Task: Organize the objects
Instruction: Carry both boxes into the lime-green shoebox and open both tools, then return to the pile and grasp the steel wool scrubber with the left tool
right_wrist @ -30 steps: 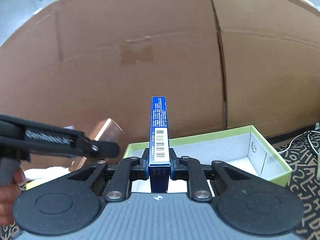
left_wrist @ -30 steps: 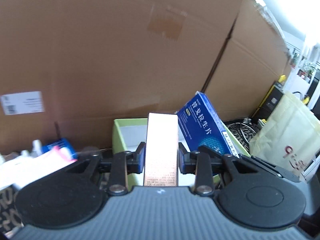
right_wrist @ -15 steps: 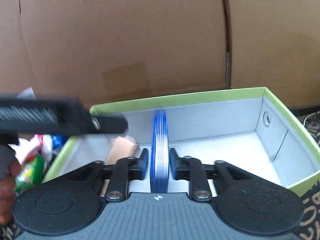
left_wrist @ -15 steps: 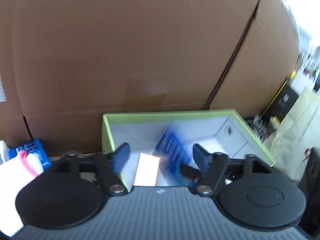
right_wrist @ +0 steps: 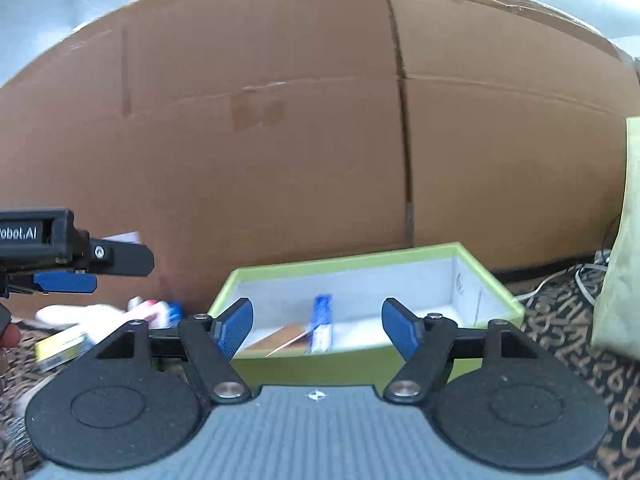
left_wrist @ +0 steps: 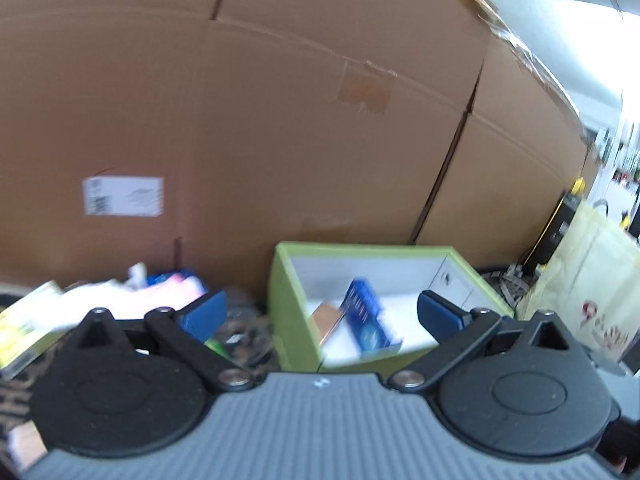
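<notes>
Both views are lit evenly by soft daylight, with no hard shadows on the cardboard wall. In the left wrist view the upper right corner is blown out to white glare, and the whole frame is smeared by motion blur: the pile of small packets and the blue box lose their edges. The right wrist view is sharper at its centre, softer at the left. Fisheye distortion bows the cardboard wall and darkens the frame corners.

Surface: dark patterned rug
Centre: green open box, w/ cardboard wall behind
Left: yellow-green packet, white/pink clutter
Right: cream bag, cables
</notes>
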The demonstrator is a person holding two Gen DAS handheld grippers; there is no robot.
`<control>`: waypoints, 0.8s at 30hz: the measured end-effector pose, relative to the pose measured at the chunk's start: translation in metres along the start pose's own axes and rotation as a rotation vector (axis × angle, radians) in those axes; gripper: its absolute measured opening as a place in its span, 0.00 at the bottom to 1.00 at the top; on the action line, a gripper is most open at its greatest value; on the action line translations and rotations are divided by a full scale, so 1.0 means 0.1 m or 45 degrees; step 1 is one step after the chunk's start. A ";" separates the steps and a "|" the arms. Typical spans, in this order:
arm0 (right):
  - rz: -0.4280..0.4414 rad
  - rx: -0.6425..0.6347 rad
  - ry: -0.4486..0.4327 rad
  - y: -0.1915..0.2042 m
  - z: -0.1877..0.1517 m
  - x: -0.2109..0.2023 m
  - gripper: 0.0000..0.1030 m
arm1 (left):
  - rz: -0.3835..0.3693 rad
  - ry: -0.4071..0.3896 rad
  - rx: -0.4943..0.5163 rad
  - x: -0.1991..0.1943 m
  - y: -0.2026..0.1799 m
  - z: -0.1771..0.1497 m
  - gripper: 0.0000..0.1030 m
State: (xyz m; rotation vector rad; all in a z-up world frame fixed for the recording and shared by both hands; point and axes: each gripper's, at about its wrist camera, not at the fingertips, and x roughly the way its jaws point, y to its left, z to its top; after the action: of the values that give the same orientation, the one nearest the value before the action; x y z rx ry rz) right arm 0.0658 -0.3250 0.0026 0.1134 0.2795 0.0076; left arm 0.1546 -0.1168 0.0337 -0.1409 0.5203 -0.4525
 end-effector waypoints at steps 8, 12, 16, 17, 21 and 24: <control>0.127 -0.003 0.130 0.49 -0.35 -0.18 0.76 | 0.165 0.007 -0.033 -0.88 0.38 -0.45 1.00; 0.194 0.000 0.198 0.69 -0.51 -0.17 0.76 | 0.227 0.040 -0.097 -1.13 0.60 -0.71 1.00; 0.248 0.004 0.258 0.87 -0.62 -0.18 0.76 | 0.332 0.078 -0.137 -1.23 0.83 -0.93 1.00; 0.262 0.007 0.275 0.91 -0.67 -0.19 0.76 | 0.353 0.091 -0.153 -1.25 0.90 -0.98 1.00; 0.300 0.018 0.317 0.99 -0.76 -0.26 0.76 | 0.361 0.122 -0.267 -1.29 1.18 -1.10 1.00; 0.286 0.003 0.330 1.02 -0.77 -0.26 0.76 | 0.335 0.121 -0.367 -1.31 1.42 -1.10 1.00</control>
State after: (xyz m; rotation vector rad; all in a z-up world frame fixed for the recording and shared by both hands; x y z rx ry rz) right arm 0.0202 -0.2156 -0.0524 0.1455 0.5244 0.2461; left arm 0.0519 0.0673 -0.0373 -0.3245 0.6863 -0.1256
